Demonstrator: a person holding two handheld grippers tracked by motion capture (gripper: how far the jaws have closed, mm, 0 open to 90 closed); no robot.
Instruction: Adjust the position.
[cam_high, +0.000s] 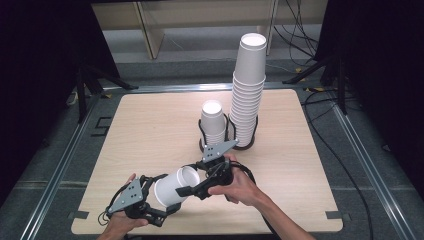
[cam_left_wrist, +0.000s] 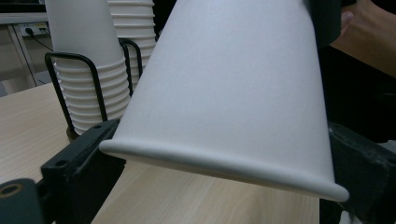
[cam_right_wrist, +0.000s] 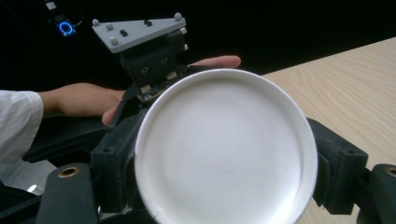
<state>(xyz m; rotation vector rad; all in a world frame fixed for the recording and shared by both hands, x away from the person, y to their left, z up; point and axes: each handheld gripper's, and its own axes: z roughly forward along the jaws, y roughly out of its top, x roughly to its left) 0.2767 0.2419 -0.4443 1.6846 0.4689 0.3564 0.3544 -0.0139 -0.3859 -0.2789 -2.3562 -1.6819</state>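
The wooden bench (cam_high: 150, 125) carries a tall cup stack (cam_high: 248, 90) and a shorter stack (cam_high: 213, 122) in a wire rack near its far edge. Near the front edge, a white paper cup (cam_high: 175, 187) lies tilted between both grippers: the right gripper (cam_high: 192, 190) has its jaws clamped on the cup's rim end, and the left gripper (cam_high: 157, 212) has its jaws astride the base end, whether pressing it I cannot tell.

Light wooden table (cam_high: 150, 130); black wire rack (cam_high: 230, 142) with two cup stacks (cam_high: 247, 95).

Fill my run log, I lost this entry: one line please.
cup: sideways above table | left gripper: jaws flank cup | right gripper: jaws flank cup | stacks: in holder
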